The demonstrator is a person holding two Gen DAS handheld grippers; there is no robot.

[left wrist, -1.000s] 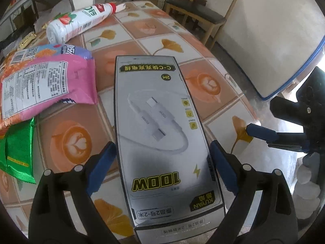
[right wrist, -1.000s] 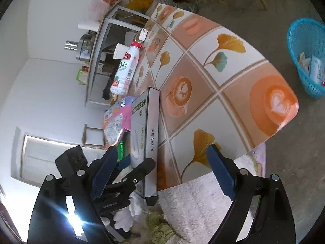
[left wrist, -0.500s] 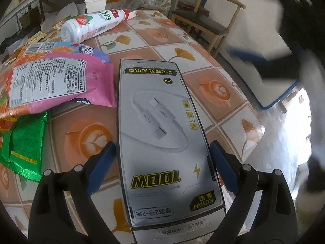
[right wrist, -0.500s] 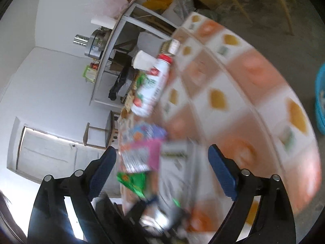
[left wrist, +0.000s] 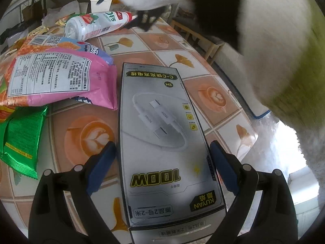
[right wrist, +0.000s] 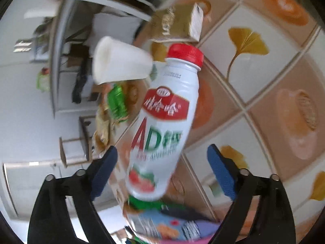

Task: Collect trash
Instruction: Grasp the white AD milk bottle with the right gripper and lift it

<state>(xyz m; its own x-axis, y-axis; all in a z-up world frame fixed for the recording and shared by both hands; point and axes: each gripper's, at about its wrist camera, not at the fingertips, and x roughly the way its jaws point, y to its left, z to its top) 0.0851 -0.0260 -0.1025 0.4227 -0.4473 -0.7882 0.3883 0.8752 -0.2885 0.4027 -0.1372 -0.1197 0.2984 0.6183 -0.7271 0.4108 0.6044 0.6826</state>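
Note:
My left gripper [left wrist: 162, 154] is open with its blue pads on either side of a grey cable box [left wrist: 162, 134] that lies flat on the tiled table [left wrist: 213, 93]. My right gripper [right wrist: 162, 158] is open around a white drink bottle with a red cap [right wrist: 166, 122] lying on the table; the bottle sits between the pads without touching them. The bottle [left wrist: 97, 25] also shows at the far end of the table in the left wrist view, with the right gripper's dark body [left wrist: 146, 20] just beyond it under a sleeved arm.
A pink snack bag [left wrist: 56, 75] and a green wrapper [left wrist: 20, 134] lie left of the box. A white paper cup [right wrist: 119, 63] and a brown carton [right wrist: 178, 24] sit near the bottle's cap. A shelf and a wooden chair [left wrist: 199, 38] stand beyond the table.
My right gripper swung from the table's near edge across to the far end and now straddles the bottle. My left gripper stayed around the box.

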